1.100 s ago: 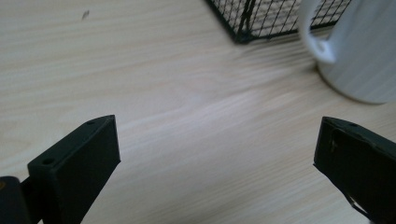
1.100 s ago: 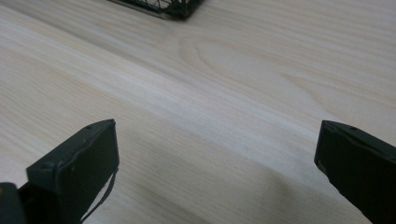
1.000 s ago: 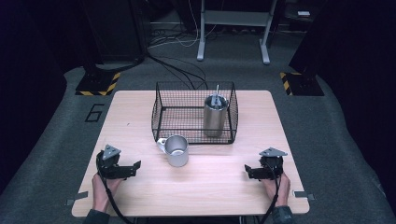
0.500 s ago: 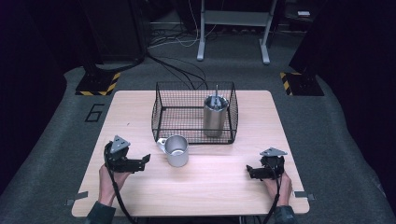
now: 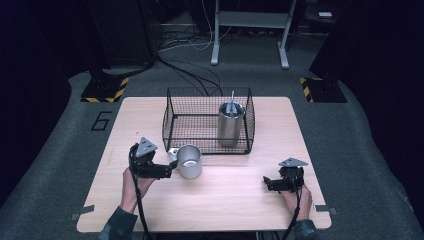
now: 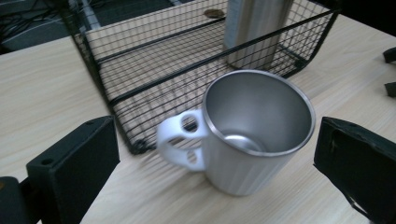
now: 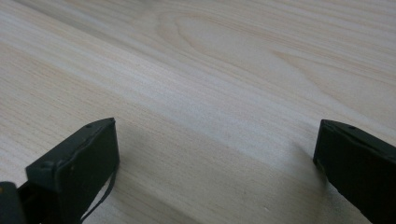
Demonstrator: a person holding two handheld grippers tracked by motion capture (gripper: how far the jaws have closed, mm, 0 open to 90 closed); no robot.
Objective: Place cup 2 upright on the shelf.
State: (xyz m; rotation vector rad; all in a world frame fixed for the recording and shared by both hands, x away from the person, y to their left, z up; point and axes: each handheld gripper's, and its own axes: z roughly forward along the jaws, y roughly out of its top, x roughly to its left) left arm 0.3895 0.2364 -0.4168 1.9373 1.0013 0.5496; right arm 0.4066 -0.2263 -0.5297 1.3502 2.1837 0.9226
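In my left gripper view, the tumbler (image 6: 256,28) inside the wire basket (image 6: 140,70) is cut off at the top edge, and the mug handle (image 6: 180,140) is blurred. The steel mug (image 5: 189,161) stands upright on the counter (image 5: 225,200), just outside the basket's front wall. My left claw (image 5: 170,170) is level, wide open, holding nothing, its jaws flanking the mug without contact. My right claw (image 5: 267,184) rests low over bare counter, equally wide open and empty.
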